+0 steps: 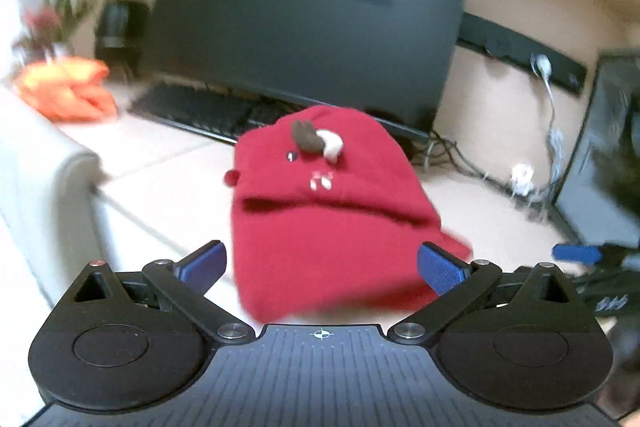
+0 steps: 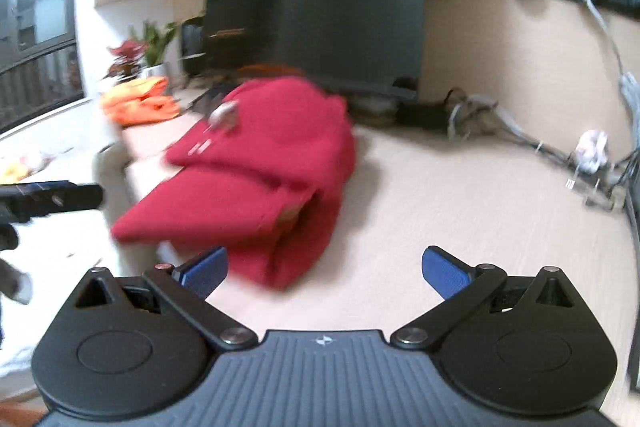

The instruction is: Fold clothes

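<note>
Nearest my left camera, my left gripper [image 1: 322,263] is spread wide, its blue pads [image 1: 440,267] flanking the near hem of the red sweater [image 1: 320,211] without pinching it. My right gripper [image 2: 324,267] is likewise released and grasping nothing, with its left pad just beside the sweater's near corner [image 2: 280,267]. The red sweater lies folded in a heap on the pale desk [image 2: 460,195], layers stacked, a small brown-and-white appliqué [image 1: 318,143] on its upper panel. To the right of the sweater in the left view I see a blue fingertip of my other gripper [image 1: 576,253]; to the sweater's left in the right view a dark finger [image 2: 52,197] reaches in. Behind the sweater sits a black keyboard [image 1: 192,107], and behind that a dark monitor [image 1: 312,19]. Left of the sweater and further back lies a folded orange garment [image 1: 66,89], with a potted plant [image 1: 52,23] beyond it. Right of the sweater, cables [image 1: 520,183] trail along the wall under a black power strip [image 1: 520,51]. The frames are blurred
</note>
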Available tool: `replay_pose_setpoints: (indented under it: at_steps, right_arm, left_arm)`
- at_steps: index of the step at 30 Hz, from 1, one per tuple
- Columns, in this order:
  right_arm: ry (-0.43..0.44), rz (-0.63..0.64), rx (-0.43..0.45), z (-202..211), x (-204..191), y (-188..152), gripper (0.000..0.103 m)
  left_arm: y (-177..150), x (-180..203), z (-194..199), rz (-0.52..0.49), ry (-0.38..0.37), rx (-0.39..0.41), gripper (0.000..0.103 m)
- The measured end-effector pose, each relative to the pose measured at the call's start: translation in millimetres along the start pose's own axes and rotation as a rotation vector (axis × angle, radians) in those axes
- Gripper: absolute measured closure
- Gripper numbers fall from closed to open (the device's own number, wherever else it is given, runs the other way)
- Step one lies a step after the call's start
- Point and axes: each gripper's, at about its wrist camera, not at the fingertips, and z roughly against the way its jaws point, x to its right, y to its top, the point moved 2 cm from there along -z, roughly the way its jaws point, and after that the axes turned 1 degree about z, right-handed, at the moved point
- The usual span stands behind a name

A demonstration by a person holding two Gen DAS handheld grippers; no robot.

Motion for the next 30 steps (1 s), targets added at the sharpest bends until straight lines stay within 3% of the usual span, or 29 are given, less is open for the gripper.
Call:
replay_pose_setpoints:
  at_steps: [4, 6, 11, 17, 23, 30]
  right_arm:
    - [-0.013, 0.032, 0.044, 23, -10, -21, 0.000]
    - [0.007, 0.019, 0.030, 21, -8, -25, 0.000]
    - [0.005, -0.022, -0.011, 16, -9, -28, 0.000]
    - [0.003, 0.037, 0.018, 28, -19, -29, 0.000]
    - [0.000, 0.026, -0.003, 27, -18, -29, 0.000]
    - [0.006, 0.009, -0.012, 27, -18, -31, 0.000]
  left_arm:
    - [-36, 15, 18, -0.008, 0.046, -0.048, 0.000]
    - [-41, 12, 19, 0.048, 0.052, -0.066, 0.000]
    - [-43, 15, 17, 0.020, 0.073, -0.098, 0.000]
    - [-46, 27, 22, -0.047, 0.054, -0.094, 0.000]
    - [-44, 39, 17, -0.159, 0.104, -0.114, 0.000]
    - [-43, 38, 20, -0.167, 0.092, -0.116, 0.000]
